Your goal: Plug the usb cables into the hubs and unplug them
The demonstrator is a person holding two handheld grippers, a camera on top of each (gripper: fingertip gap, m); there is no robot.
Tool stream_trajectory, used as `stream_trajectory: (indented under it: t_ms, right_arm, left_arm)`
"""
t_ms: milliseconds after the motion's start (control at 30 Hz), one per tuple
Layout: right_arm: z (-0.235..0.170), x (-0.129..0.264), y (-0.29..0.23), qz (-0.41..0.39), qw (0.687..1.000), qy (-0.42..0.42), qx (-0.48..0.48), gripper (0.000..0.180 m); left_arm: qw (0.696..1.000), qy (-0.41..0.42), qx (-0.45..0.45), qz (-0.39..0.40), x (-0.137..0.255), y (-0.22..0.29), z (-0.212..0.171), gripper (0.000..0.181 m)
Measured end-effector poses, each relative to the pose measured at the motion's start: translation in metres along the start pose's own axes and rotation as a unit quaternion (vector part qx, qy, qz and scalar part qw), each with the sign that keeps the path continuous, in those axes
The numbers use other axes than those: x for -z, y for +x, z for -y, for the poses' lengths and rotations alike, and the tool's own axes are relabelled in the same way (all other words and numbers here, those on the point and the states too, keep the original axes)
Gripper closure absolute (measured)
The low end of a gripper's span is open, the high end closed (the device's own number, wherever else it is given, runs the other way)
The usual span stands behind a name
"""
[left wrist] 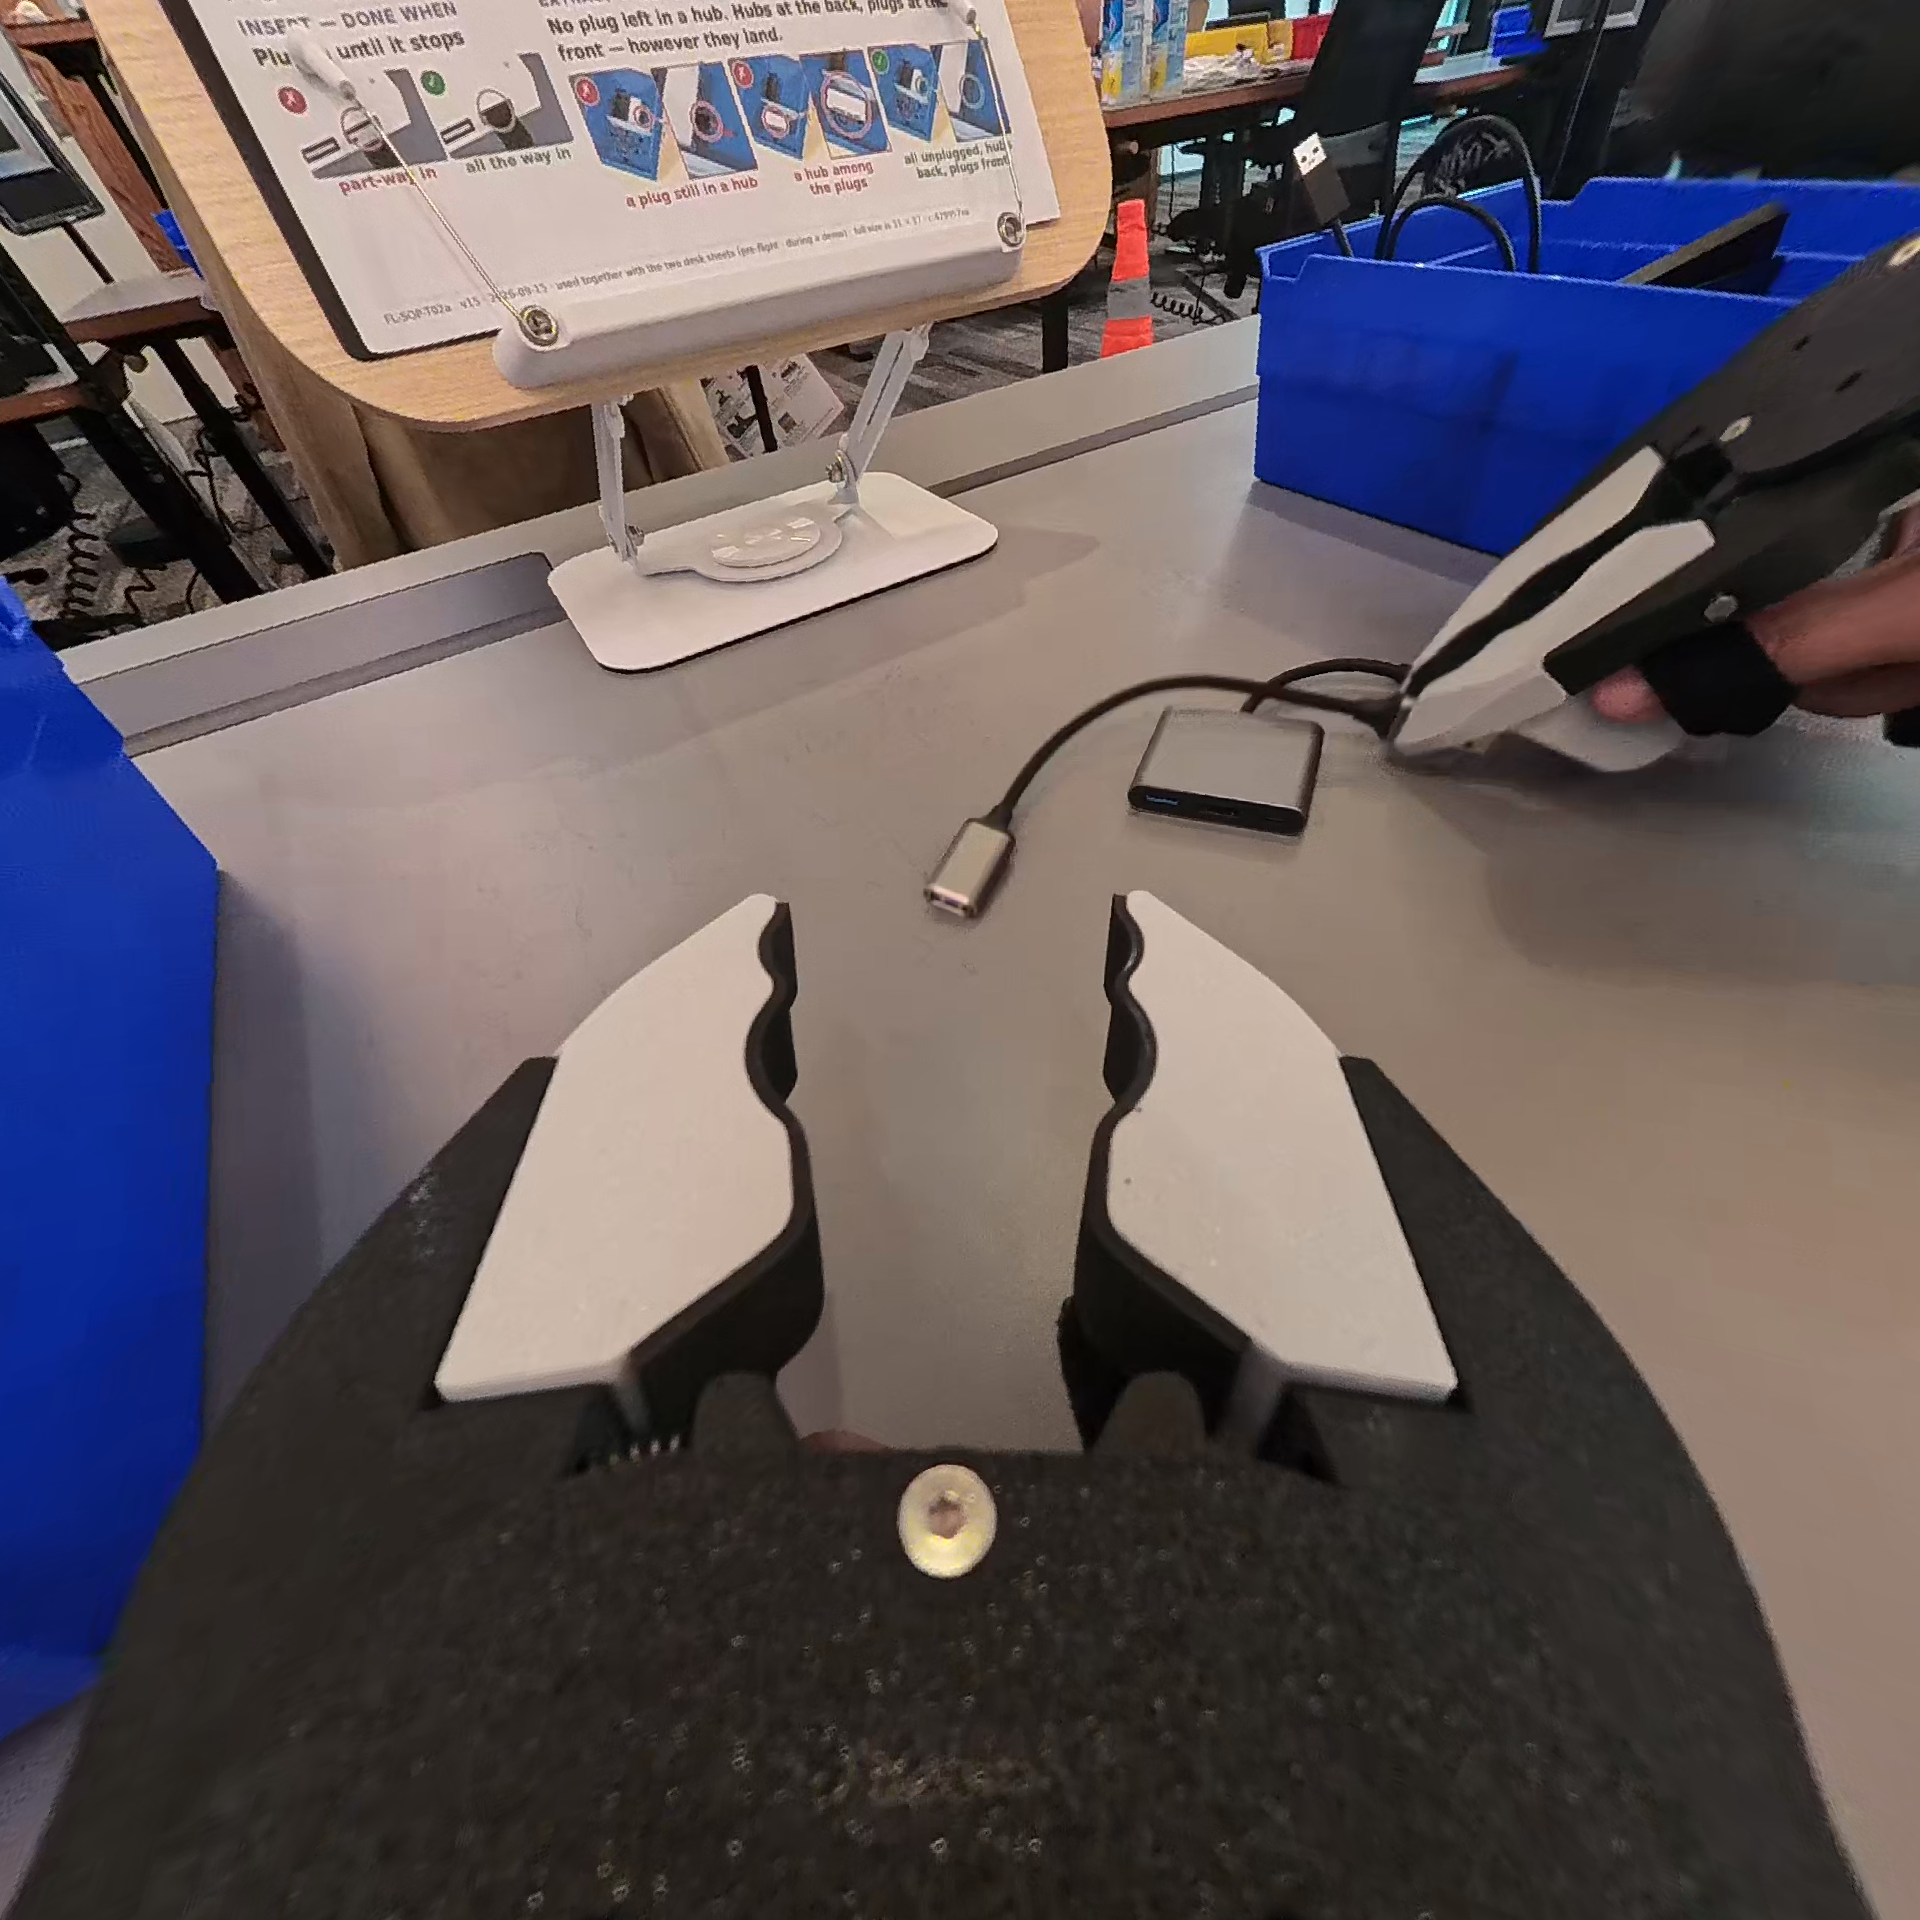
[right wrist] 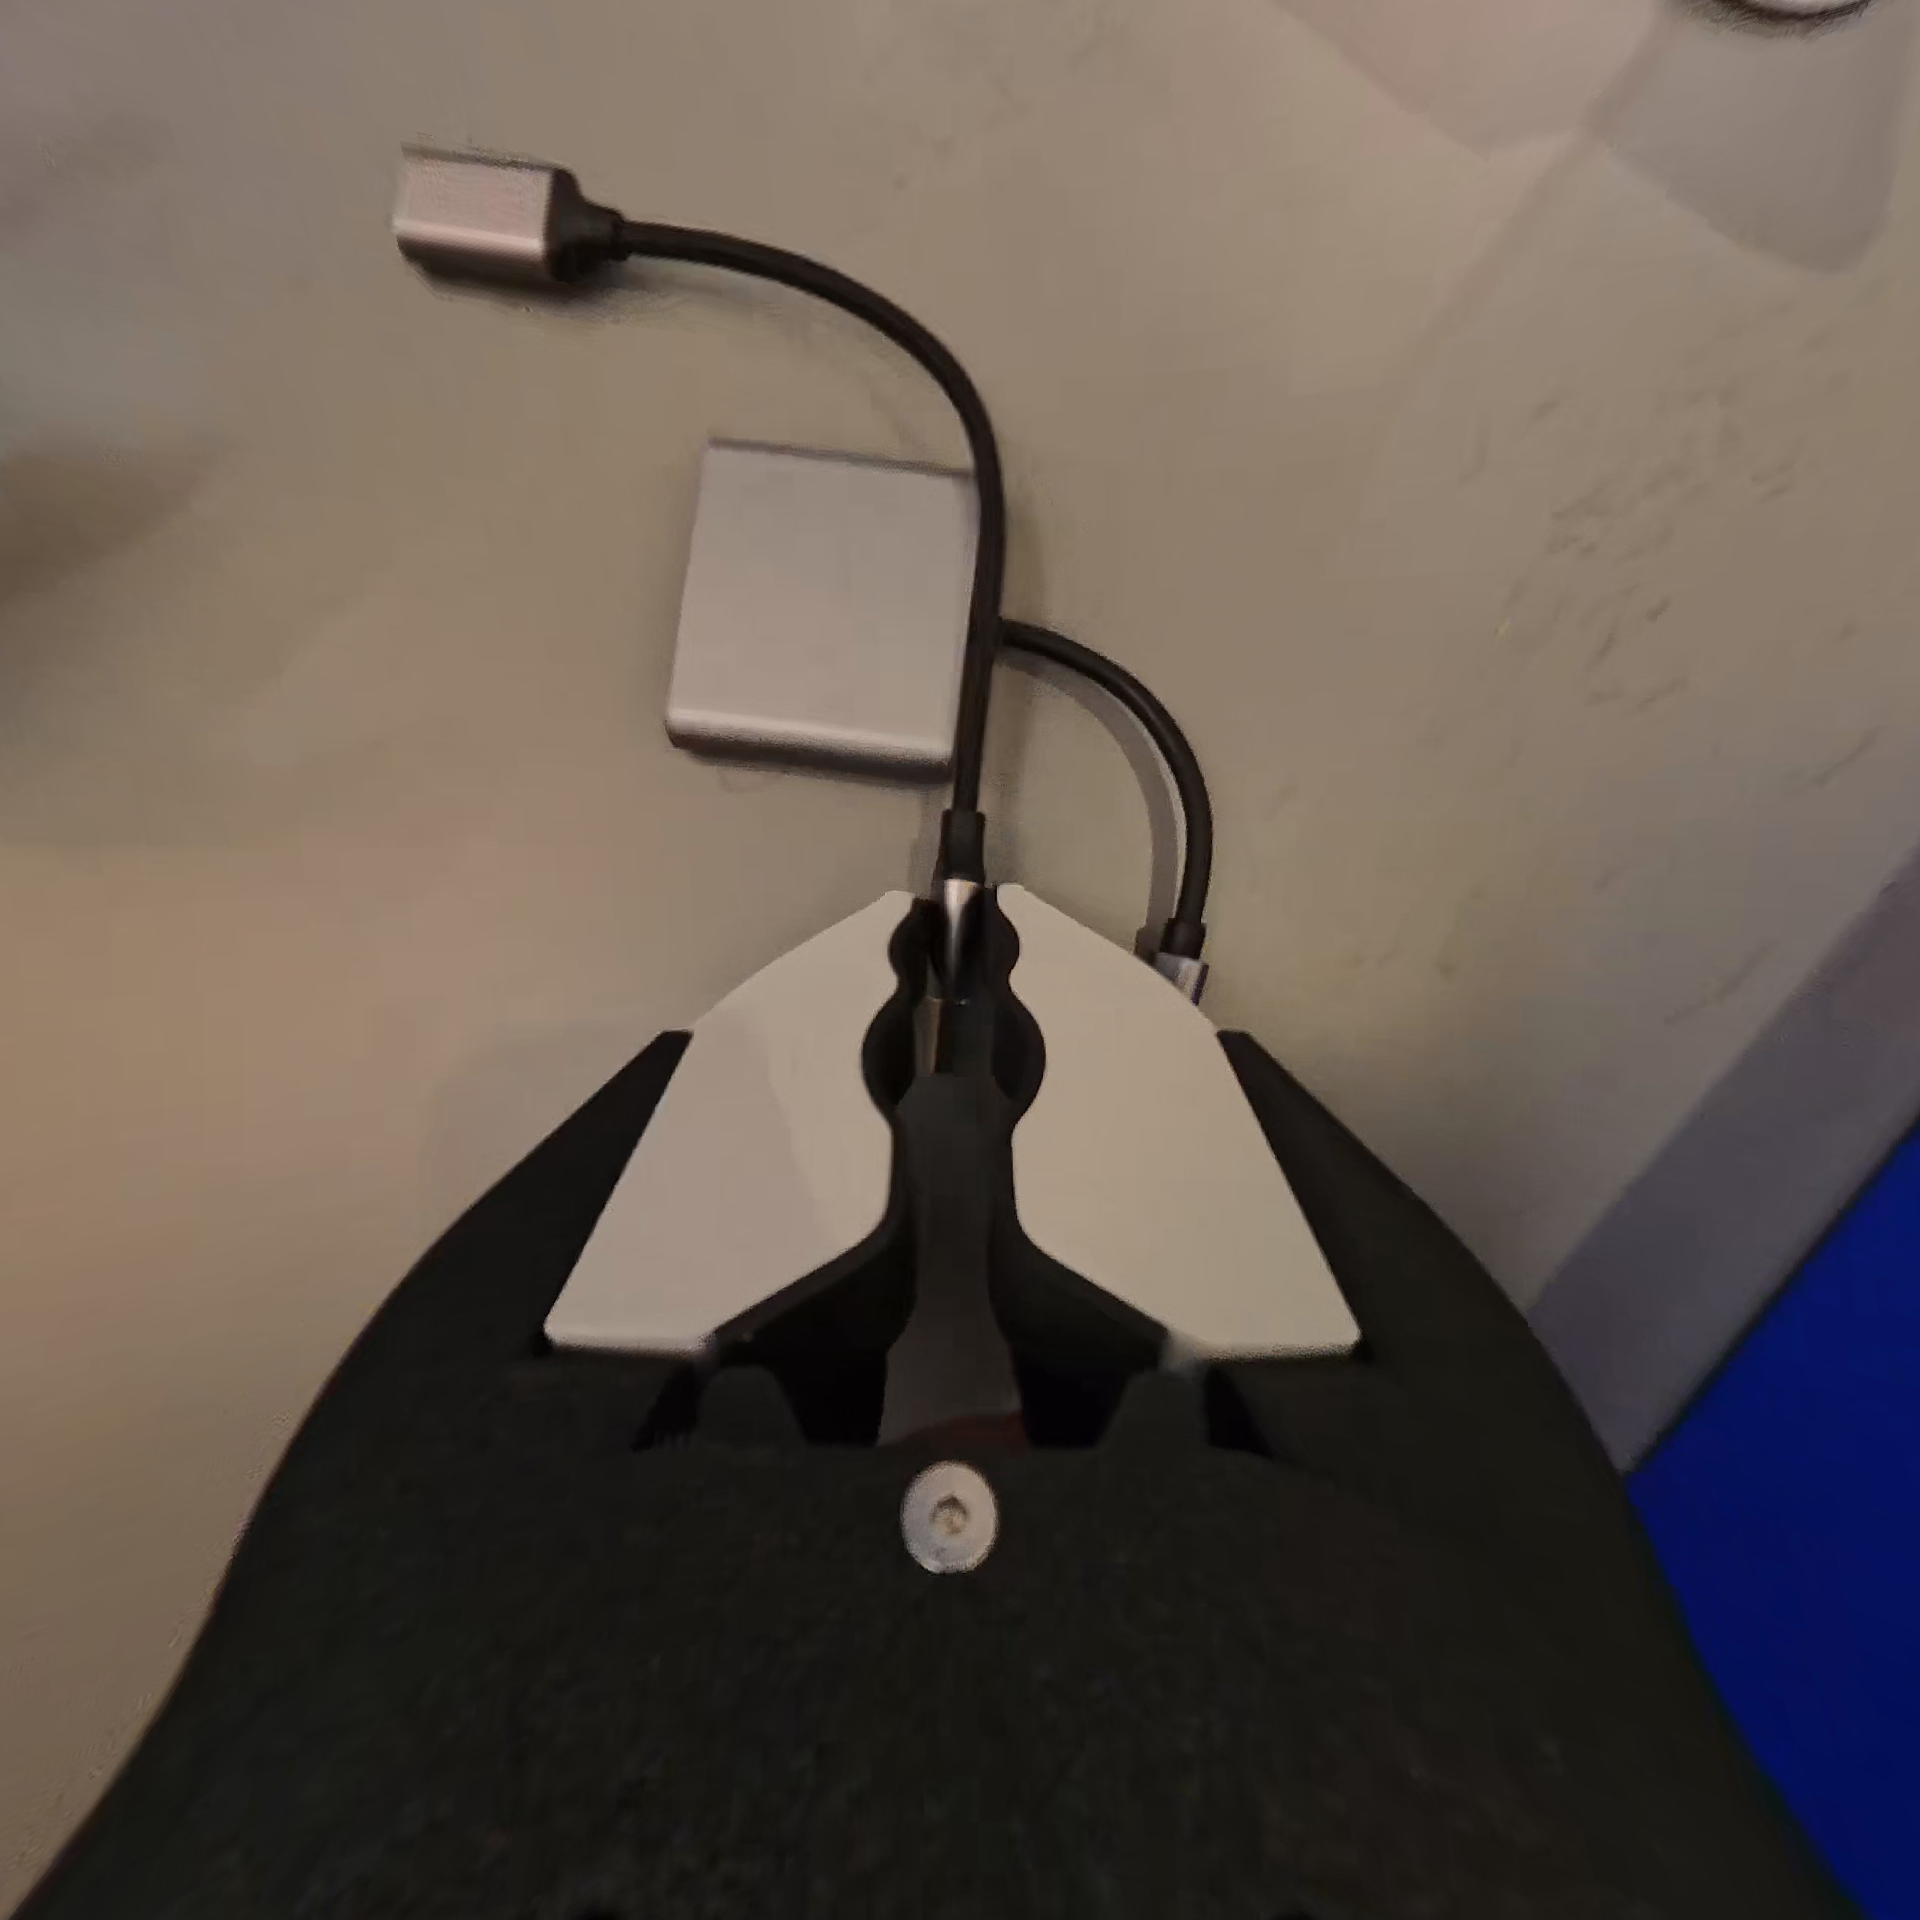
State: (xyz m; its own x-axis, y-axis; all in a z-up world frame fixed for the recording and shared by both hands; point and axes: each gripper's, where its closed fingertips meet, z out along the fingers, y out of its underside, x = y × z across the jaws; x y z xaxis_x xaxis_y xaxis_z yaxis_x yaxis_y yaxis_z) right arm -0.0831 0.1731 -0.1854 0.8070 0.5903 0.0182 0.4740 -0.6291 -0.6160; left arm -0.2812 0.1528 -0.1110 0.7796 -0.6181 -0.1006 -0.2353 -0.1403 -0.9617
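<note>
**Right gripper pinches a plug; left waits open**

Plug end of a short black adapter cable [right wrist: 977, 582] sits clamped between the tips of the right gripper [right wrist: 956, 925], whose jaws are drawn together on the small metal-collared connector. The grip is taken right at the connector rather than on the cord, which I judge gives the stiffest hold for steering it into a port. The cable's other end, a grey metal socket [left wrist: 968, 871], lies free on the grey table [left wrist: 1558, 1039], just ahead of the left gripper.

The hub [left wrist: 1226, 771], a flat grey box, rests on the table beside the right gripper's tips, its row of ports facing the left wrist camera. Its own black lead [right wrist: 1164, 727] curls off one side to a second connector that lies against the outside of the right gripper; how far that connector runs under the finger cannot be seen.

The left gripper [left wrist: 951, 914] hovers low over the table with its jaws spread wide and nothing between them, pointed toward the hub. It looks placed to steady the hub while the other hand pushes a plug in.

Blue bins [left wrist: 1455, 416] stand at the table's edge, and an instruction sheet sits on a stand [left wrist: 769, 561] at the back.
</note>
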Motion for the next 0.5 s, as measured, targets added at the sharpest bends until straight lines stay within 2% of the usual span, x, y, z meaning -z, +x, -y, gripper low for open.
stream_trajectory:
  t_ms: [33, 200, 333, 500]
  right_arm:
    - [0.006, 0.004, -0.001, 0.005, 1.000, 0.015, 0.003, 0.171]
    - [0.040, 0.033, -0.016, 0.059, 0.996, 0.069, 0.022, 0.172]
    - [0.047, 0.028, -0.053, 0.144, 0.988, 0.036, 0.052, 0.171]
    - [0.050, 0.010, -0.097, 0.224, 0.969, -0.012, 0.100, 0.171]
  left_arm:
    - [1.000, 0.000, 0.001, -0.001, 0.000, 0.000, 0.000, 0.124]
    - [1.000, -0.002, 0.001, -0.004, 0.000, 0.001, 0.000, 0.124]
    - [1.000, -0.013, -0.010, -0.015, 0.000, 0.004, -0.002, 0.125]
    - [0.994, -0.055, -0.077, -0.058, 0.001, 0.016, -0.012, 0.126]
